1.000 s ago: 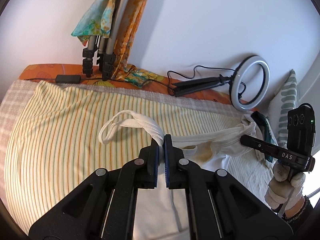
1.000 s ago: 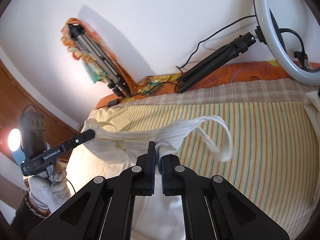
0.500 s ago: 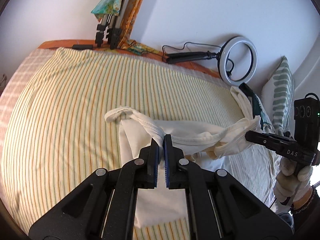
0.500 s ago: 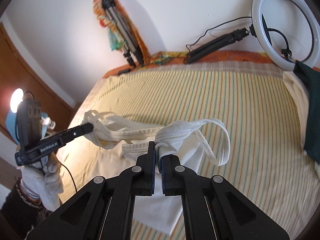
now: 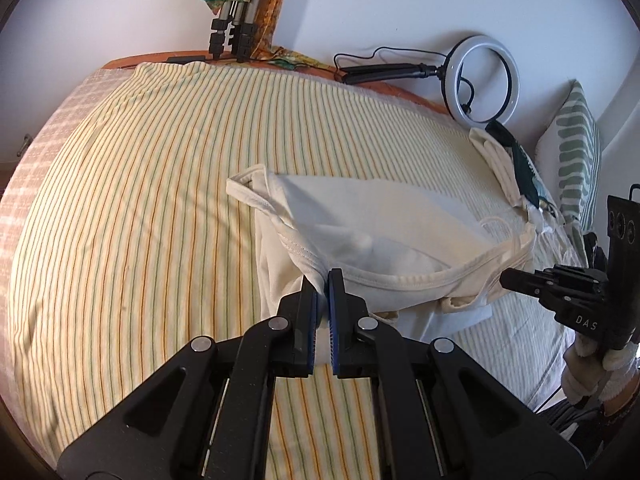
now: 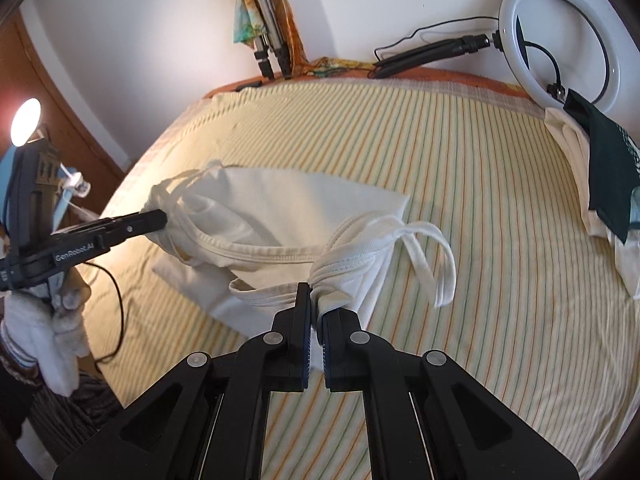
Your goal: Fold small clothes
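Tank top (image 5: pixel 360 216), white and ribbed at the hems, was stretched between the two tongs above the near half of the striped bedsheet (image 5: pixel 120 200), its lower body trailing on the sheet

Grip state:
- Left gripper (image 5: pixel 323 276) was clamped shut on one bunched shoulder strap, at 6 o'clock in the left wrist view
- Right gripper (image 6: pixel 313 292) was clamped shut on the other bunched strap, with a free loop hanging toward 3 o'clock in the right wrist view

Likely faults, as judged from the scene:
- Each hold covered only a narrow gather of hem. Added tension between the hands could pull a strap out of the pads
- The slack loop could land under the body and leave a lump in the fold
- Uneven lowering of the two hands could skew the fold line, since the cloth sagged between them
- A cable (image 6: pixel 116 300) ran near the person's gloved left hand (image 6: pixel 48 320). It could snag during a wide sweep

Surface and room, left wrist view, left to right:
- Soft bed with the striped sheet, liable to wrinkle under dragged fabric
- Folded tripod (image 5: pixel 234 28) against the white wall at 12 o'clock
- Ring light (image 5: pixel 480 80) at 2 o'clock
- Stack of clothes (image 5: pixel 508 164) at 3 o'clock
- Patterned pillow (image 5: pixel 580 148) beyond it
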